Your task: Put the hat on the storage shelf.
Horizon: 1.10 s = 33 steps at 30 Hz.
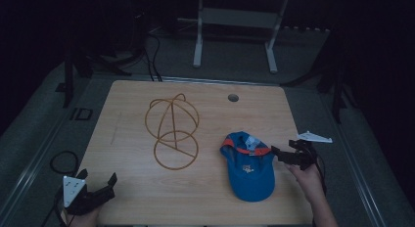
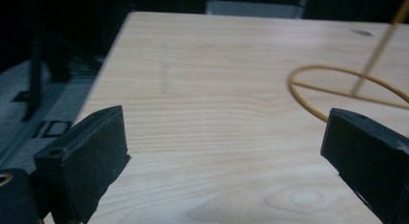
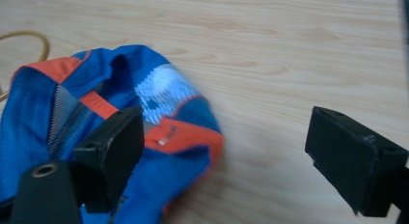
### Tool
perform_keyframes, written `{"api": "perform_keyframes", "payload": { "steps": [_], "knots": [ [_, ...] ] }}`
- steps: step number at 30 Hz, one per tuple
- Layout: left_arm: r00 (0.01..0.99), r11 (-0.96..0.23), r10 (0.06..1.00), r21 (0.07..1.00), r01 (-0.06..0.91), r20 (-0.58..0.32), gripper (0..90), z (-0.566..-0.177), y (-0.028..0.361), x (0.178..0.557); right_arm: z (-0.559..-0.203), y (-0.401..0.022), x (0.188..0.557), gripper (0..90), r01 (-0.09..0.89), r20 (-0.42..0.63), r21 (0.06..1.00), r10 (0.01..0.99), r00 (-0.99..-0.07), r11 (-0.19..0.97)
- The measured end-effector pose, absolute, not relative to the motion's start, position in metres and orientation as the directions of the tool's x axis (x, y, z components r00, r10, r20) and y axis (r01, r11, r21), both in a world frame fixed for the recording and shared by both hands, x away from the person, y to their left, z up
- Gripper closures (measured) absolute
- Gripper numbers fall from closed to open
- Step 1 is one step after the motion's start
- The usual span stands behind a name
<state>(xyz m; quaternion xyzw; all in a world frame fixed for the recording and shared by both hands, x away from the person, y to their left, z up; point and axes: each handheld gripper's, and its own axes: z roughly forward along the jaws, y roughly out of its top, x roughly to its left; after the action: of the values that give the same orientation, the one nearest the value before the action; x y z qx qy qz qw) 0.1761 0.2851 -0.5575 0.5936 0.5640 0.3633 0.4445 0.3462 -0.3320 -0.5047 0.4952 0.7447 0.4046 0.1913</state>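
Barely started: cap (image 1: 248, 164) lying flat beside stand (image 1: 172, 131), right gripper (image 1: 285, 154) open at it, left gripper (image 1: 99, 185) open, idle.

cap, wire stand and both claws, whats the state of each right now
blue cap: lying flat on the table, free, not on the stand
wire stand: upright on the table, bare
left claw: open, holding nothing, at the table's near left corner
right claw: open, one jaw over the cap's rear edge, not closed on it
table: holds cap and stand
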Motion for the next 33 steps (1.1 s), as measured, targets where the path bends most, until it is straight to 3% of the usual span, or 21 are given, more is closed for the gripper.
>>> {"api": "perform_keyframes", "payload": {
  "steps": [6,18,23,26,33],
  "knots": [
    [0.12,0.028,0.99,0.937,0.348,-0.075,2.8,-0.558,0.285,0.176,-0.509,-0.303,0.371,23.8,0.592,0.101,0.759,0.849,-0.518,0.271],
    [0.13,0.019,0.989,0.937,0.348,-0.068,2.8,-0.559,0.287,0.175,-0.537,-0.253,0.407,25.0,0.64,0.063,0.676,0.836,-0.545,0.366],
    [0.12,0.029,0.99,0.936,0.351,-0.076,2.8,-0.56,0.289,0.175,-0.548,-0.249,0.409,31.4,0.645,0.009,0.634,0.83,-0.558,0.427],
    [0.114,0.029,0.991,0.935,0.353,-0.074,2.8,-0.56,0.289,0.174,-0.551,-0.248,0.407,38.5,0.631,-0.024,0.63,0.823,-0.567,0.453],
    [0.122,0.015,0.99,0.928,0.372,-0.064,2.8,-0.561,0.288,0.176,-0.547,-0.239,0.402,72.6,0.592,-0.075,0.617,0.788,-0.612,0.518]
  ]
}}
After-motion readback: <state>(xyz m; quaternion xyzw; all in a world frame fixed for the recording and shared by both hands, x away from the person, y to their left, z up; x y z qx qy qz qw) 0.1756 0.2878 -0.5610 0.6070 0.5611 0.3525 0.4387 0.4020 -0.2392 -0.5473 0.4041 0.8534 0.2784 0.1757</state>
